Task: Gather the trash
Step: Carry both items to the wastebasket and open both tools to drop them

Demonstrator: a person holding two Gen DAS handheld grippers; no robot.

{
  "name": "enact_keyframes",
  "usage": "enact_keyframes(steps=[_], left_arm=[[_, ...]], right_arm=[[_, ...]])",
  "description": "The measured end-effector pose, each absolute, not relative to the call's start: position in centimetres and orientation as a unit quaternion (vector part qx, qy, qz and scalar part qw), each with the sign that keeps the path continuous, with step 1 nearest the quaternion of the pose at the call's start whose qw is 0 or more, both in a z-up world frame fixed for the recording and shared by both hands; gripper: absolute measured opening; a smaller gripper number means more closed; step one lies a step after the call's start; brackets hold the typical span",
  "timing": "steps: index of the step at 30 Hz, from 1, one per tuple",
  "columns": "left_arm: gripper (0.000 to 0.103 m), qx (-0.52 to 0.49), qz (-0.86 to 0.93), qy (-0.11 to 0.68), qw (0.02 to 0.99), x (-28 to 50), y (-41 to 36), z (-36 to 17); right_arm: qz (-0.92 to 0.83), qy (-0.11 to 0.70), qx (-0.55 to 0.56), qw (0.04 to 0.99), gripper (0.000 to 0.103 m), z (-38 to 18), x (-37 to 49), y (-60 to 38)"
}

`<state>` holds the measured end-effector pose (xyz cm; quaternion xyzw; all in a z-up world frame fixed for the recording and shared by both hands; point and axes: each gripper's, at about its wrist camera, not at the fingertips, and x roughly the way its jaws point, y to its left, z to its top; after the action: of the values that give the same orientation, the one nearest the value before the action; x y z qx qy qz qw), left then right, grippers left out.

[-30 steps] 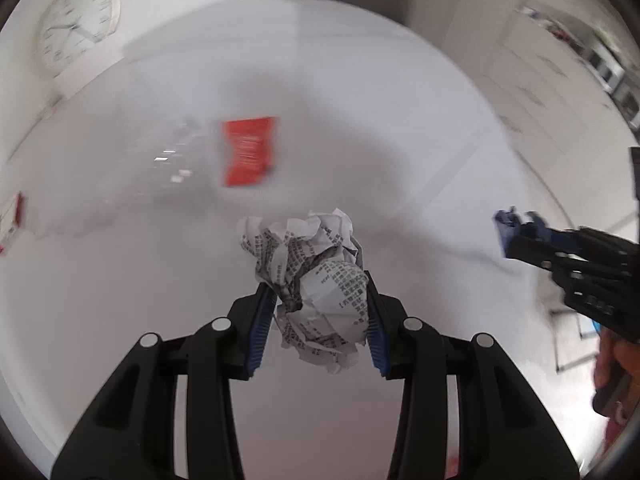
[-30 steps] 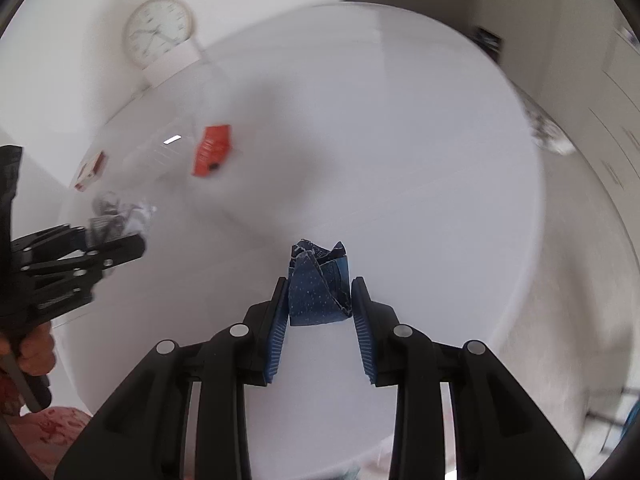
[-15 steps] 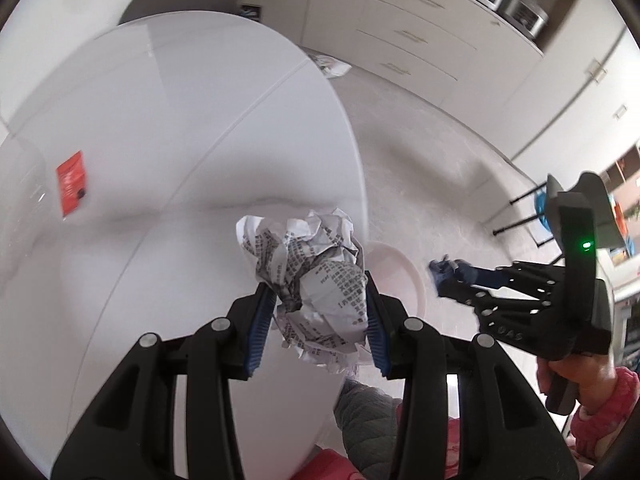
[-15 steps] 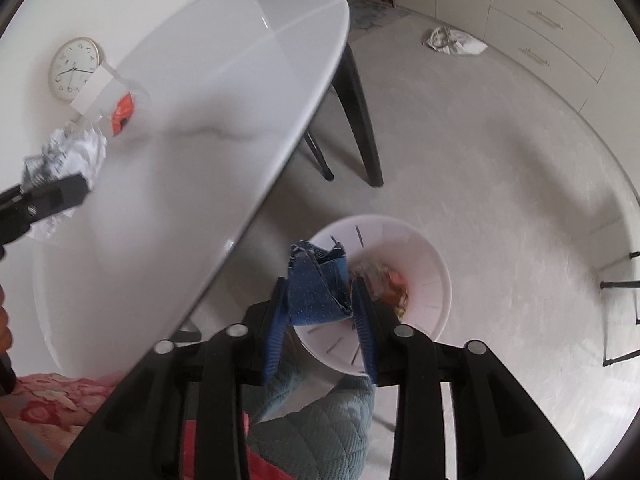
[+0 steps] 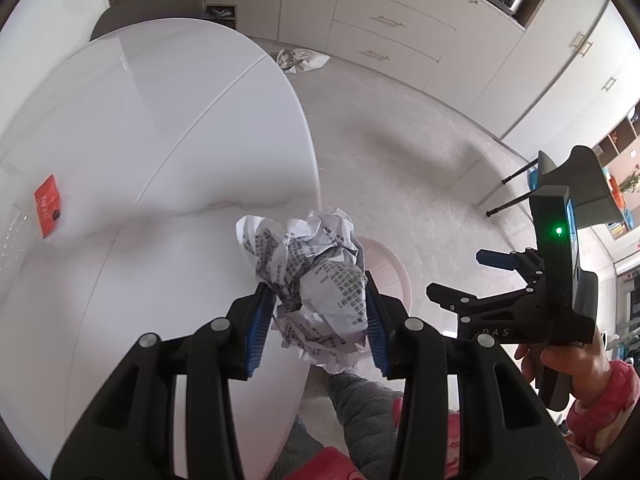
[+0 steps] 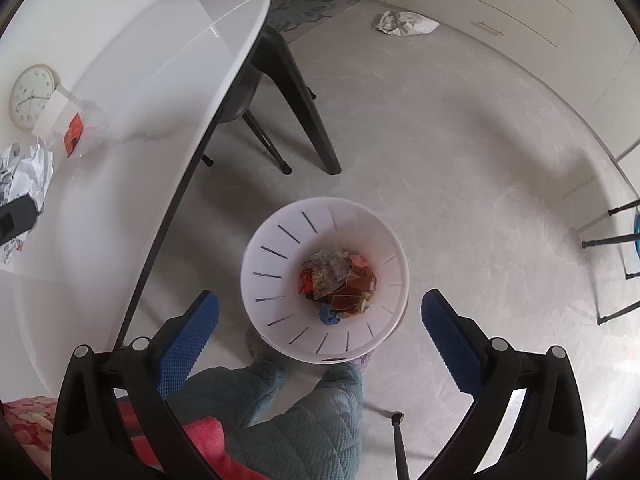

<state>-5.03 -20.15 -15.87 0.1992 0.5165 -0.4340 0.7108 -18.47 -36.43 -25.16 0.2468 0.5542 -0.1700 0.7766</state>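
- Right wrist view: the right gripper (image 6: 320, 320) is held with its jaws spread wide apart, nothing between the blue pads (image 6: 188, 332).
- Directly below that gap a white bin (image 6: 276, 248) with slotted walls is seen standing on the pale floor (image 6: 460, 168), just beside the edge of the white table (image 6: 132, 120).
- At the bottom of the bin a heap of trash (image 6: 340, 280) is seen: reddish and orange wrappers, a brownish printed piece, and a blue scrap (image 6: 329, 315) lying at the near edge of the pile.
- Left wrist view: the left gripper (image 5: 320, 320) is clamped on a crumpled paper ball (image 5: 316, 280) covered in printed text, pinched from both sides by the blue pads.
- The ball is held over the table's edge, with part of the bin's rim (image 5: 396, 268) visible just behind it; the bin's contents are hidden from this camera.
- On the table a red packet (image 5: 48, 210) is seen lying well apart from the grippers, seemingly inside clear wrapping, and a round clock (image 6: 32, 96) is seen beyond it.
- A crumpled bag (image 6: 404, 24) is lying on the floor near the cabinets (image 5: 392, 28).
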Motion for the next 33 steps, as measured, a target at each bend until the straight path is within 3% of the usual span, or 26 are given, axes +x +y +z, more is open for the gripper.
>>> enact_keyframes(steps=[10,12,13,14,33], left_arm=[[0.045,0.228,-0.479,0.512,0.676,-6.8,-22.8,-16.3],[0.060,0.238,-0.485,0.506,0.673,-7.4,-23.1,-16.2],[0.080,0.242,-0.485,0.502,0.674,-7.7,-23.3,-16.2],[0.092,0.246,-0.483,0.495,0.679,-7.9,-23.3,-16.0],[0.095,0.237,-0.480,0.485,0.692,-8.1,-23.2,-14.8]], right_arm=[[-0.195,0.549,0.255,0.772,0.100,-25.0,-20.6,-38.2],[-0.199,0.550,0.259,0.769,0.100,-25.1,-21.1,-38.7],[-0.201,0.549,0.263,0.768,0.100,-25.2,-21.3,-39.0],[-0.204,0.548,0.265,0.767,0.100,-25.2,-21.6,-39.2],[-0.201,0.551,0.266,0.765,0.100,-25.2,-21.4,-39.3]])
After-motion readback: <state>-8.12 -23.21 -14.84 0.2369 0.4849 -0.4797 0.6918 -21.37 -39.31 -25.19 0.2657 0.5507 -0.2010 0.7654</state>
